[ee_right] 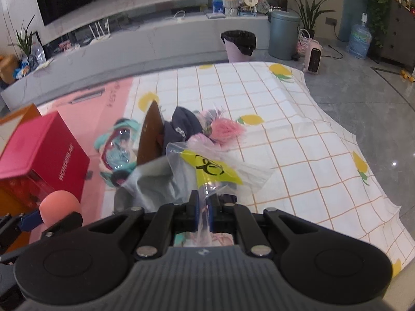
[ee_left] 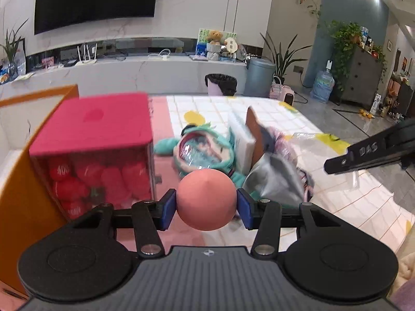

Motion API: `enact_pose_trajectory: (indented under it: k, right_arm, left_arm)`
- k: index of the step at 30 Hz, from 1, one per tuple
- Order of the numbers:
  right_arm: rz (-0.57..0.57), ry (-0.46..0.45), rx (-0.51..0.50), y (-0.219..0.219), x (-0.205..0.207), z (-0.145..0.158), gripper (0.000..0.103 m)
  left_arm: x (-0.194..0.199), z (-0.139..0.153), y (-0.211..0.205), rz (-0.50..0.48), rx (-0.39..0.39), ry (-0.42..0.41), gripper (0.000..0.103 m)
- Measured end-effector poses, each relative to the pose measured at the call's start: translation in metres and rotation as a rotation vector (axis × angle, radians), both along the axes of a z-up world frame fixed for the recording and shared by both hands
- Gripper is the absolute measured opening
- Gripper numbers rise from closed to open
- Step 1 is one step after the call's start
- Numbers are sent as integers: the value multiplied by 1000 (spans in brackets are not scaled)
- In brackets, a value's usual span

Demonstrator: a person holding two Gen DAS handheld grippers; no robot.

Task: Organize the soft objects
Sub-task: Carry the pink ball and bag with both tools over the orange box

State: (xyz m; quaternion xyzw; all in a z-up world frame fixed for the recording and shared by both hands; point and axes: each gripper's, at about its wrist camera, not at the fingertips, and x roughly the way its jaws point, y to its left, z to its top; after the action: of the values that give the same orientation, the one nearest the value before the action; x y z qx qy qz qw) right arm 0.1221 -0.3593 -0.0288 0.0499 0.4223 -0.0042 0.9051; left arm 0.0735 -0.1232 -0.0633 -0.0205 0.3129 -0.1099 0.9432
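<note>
My left gripper [ee_left: 207,207] is shut on a soft salmon-pink ball [ee_left: 206,199], its blue pads [ee_left: 168,208] pressing both sides; the ball [ee_right: 60,206] also shows at the lower left of the right wrist view. My right gripper [ee_right: 203,213] is shut on the edge of a clear plastic bag [ee_right: 218,171] with a yellow label. Beyond lie a teal plush doll [ee_left: 205,150] in clear wrap, a dark cap [ee_right: 181,127], a pink fluffy toy [ee_right: 227,129] and grey cloth [ee_left: 275,178]. The right gripper's black finger [ee_left: 368,153] shows at the right edge.
A red-lidded clear box [ee_left: 93,150] of red plush items stands at the left, against an orange box [ee_left: 18,186]. The table wears a lemon-print checked cloth [ee_right: 298,134] and a pink mat [ee_right: 98,103]. A brown card [ee_right: 149,134] and white box [ee_left: 240,140] stand among the toys.
</note>
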Motion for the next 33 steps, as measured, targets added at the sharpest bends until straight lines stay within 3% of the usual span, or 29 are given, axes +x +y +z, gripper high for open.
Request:
enact_pose_trajectory:
  k: [6, 13, 22, 28, 33]
  right_arm:
    - [-31, -66, -19, 9, -7, 21, 4]
    - [8, -241, -59, 60, -15, 79, 4]
    - [239, -378, -80, 174, -42, 131, 6]
    - [397, -383, -33, 250, -54, 143, 6]
    - [516, -341, -7, 301, -62, 123, 6]
  left_arm:
    - [-1, 40, -3, -11, -28, -55, 56]
    - [6, 89, 23, 45, -71, -74, 57]
    - [10, 136, 102, 214, -54, -51, 58]
    - [5, 139, 155, 330, 45, 1, 59]
    - [0, 118, 198, 337, 98, 55, 59]
